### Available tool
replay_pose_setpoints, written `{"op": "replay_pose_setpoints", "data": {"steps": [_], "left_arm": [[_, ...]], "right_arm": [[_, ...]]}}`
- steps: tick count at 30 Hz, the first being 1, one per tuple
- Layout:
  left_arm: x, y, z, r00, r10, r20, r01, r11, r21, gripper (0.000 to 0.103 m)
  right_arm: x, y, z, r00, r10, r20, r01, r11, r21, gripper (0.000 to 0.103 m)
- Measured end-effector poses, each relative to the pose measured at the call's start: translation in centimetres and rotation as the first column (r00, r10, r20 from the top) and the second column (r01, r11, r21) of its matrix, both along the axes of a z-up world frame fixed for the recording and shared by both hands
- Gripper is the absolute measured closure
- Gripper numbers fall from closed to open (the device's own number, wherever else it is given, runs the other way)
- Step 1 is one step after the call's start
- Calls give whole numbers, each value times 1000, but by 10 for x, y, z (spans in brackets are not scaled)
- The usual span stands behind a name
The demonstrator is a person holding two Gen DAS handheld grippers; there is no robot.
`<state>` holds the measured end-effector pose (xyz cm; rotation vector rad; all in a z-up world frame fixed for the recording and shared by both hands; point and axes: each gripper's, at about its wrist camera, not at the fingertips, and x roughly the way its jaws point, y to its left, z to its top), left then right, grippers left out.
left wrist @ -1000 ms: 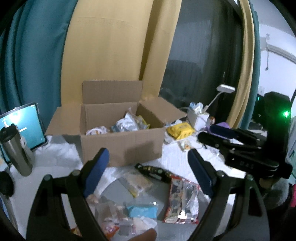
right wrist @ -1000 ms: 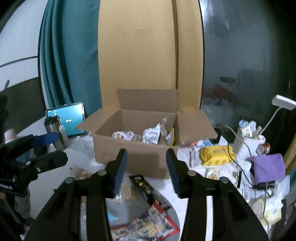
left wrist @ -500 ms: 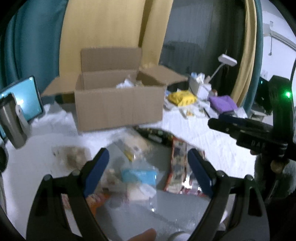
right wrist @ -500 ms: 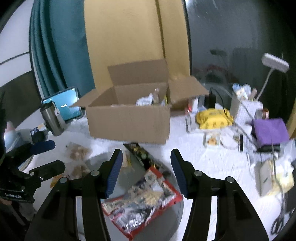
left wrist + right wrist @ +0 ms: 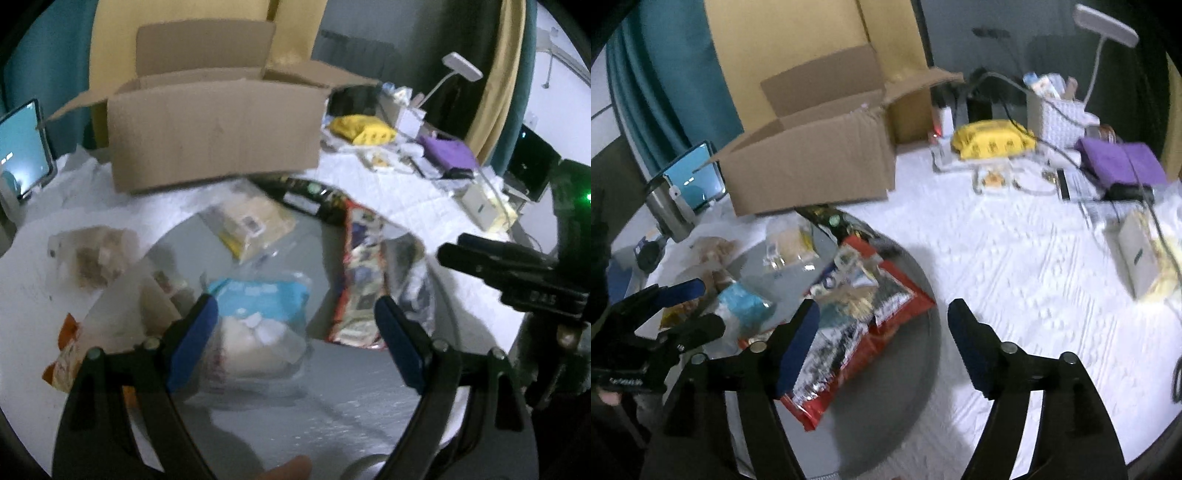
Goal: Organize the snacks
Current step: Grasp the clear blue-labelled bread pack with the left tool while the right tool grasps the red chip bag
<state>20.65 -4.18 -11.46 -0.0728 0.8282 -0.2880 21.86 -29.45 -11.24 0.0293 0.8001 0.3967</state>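
Left wrist camera first: the left gripper (image 5: 291, 332) has its jaws spread wide with nothing pinched, angled down over a round gray tray (image 5: 332, 398) on a white tablecloth (image 5: 413, 192). Right between the blue pads sits a clear packet with a light blue label (image 5: 258, 317), but the pads don't press on it. To its right lies a long red snack bag (image 5: 360, 273), and further back on the tray a yellowish packet (image 5: 251, 221). A black snack bag (image 5: 306, 195) lies at the tray's far edge, just in front of the open cardboard box (image 5: 214, 133). Off the tray to the left there's a clear bag of brownish bits (image 5: 92, 251) and an orange wrapper (image 5: 62, 354). The right gripper (image 5: 517, 273) pokes in from the right side. Pretty blurry overall.

Right wrist camera: the right gripper (image 5: 882, 343) has its jaws opening, nothing gripped. Its left pad hangs over the red snack bag (image 5: 864, 325), which lies on the tray (image 5: 919, 369) with one corner sticking toward the camera. The blue-label packet (image 5: 742, 306) is to the left, near the left gripper (image 5: 683, 306). The box (image 5: 812, 158) stands behind the tray, flaps open, and what's inside can't be seen from here. A tablet (image 5: 690, 181) and a metal mug (image 5: 670, 210) stand left of the box, a yellow pack (image 5: 990, 140) and purple cloth (image 5: 1119, 162) to its right.
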Motion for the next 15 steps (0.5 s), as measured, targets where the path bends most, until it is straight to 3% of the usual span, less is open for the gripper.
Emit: {"op": "replay_pose_setpoints", "data": {"steps": [7, 15], "left_arm": [[9, 23, -22, 998, 38, -57, -37, 999, 20, 15], [8, 22, -25, 999, 17, -47, -15, 999, 34, 15]], "right_arm": [[7, 21, -17, 998, 27, -58, -27, 1000, 7, 24], [19, 57, -36, 991, 64, -116, -64, 998, 12, 16]]}}
